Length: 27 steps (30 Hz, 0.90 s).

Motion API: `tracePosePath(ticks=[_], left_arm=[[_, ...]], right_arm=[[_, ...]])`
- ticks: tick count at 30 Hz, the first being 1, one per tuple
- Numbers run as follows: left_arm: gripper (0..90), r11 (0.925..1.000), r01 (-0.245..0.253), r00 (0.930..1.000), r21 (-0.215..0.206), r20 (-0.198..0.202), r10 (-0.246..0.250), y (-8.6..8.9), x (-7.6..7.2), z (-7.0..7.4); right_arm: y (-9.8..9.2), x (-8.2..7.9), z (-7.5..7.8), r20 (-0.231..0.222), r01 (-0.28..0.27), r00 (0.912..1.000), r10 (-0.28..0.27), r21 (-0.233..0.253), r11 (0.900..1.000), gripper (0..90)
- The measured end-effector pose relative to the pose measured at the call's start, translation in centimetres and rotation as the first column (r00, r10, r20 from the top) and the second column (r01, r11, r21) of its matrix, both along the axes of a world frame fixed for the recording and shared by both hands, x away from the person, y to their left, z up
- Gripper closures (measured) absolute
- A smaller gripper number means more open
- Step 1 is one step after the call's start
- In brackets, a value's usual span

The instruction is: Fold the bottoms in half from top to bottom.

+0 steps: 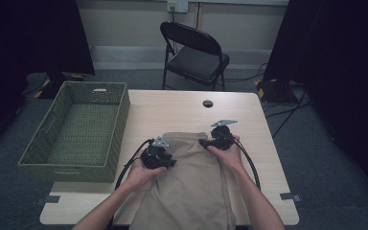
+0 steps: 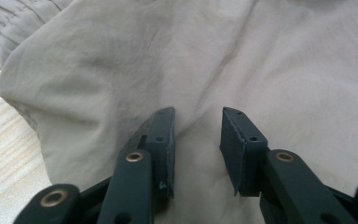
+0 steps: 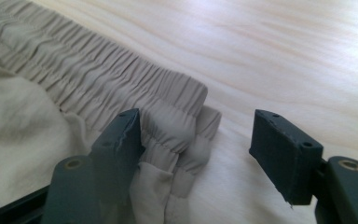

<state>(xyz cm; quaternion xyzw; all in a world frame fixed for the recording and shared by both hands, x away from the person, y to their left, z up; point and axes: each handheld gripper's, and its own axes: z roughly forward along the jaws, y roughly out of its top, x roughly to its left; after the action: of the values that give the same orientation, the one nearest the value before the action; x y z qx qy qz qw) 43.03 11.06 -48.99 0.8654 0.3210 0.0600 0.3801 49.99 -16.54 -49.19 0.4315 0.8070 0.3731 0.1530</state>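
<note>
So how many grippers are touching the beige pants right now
2. The left gripper rests open on the beige pants near their left edge; the right gripper, also open, sits at the waistband corner.

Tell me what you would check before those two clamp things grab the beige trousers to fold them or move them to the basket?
1. Left gripper jaws open over the trousers: ok.
2. Right gripper jaws open astride the waistband corner: ok.
3. Fabric actually clamped: not ok, neither is shut.
4. Basket free to take them: ok.
5. Trousers lying fully on the table: not ok, the legs hang off the near edge.
</note>
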Motion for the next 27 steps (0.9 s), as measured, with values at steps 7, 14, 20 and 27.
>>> tracePosePath(ticks=[7,14,20,27], left_arm=[[65.5,1.0,0.003,1.0,0.005,0.004,-0.003,0.0,0.0,0.0],[65.8,1.0,0.002,1.0,0.001,0.001,-0.002,0.0,0.1,0.0],[65.7,1.0,0.002,0.9998,-0.004,-0.017,-0.002,0.0,0.1,0.1],[67.1,0.9981,0.06,0.9966,-0.012,-0.055,-0.06,-0.2,-0.9,0.7]], right_arm=[[-0.1,-0.2,-0.6,-0.021,0.012,0.9997,-0.011,0.047,0.999,36.4],[0.6,-0.5,-0.6,-0.044,-0.052,0.9975,0.056,0.093,0.994,55.6],[1.0,-1.1,-0.1,-0.01,-0.038,0.9992,0.039,0.066,0.997,71.8],[1.5,-2.4,0.2,0.007,-0.069,0.9976,0.068,0.035,0.997,74.5]])
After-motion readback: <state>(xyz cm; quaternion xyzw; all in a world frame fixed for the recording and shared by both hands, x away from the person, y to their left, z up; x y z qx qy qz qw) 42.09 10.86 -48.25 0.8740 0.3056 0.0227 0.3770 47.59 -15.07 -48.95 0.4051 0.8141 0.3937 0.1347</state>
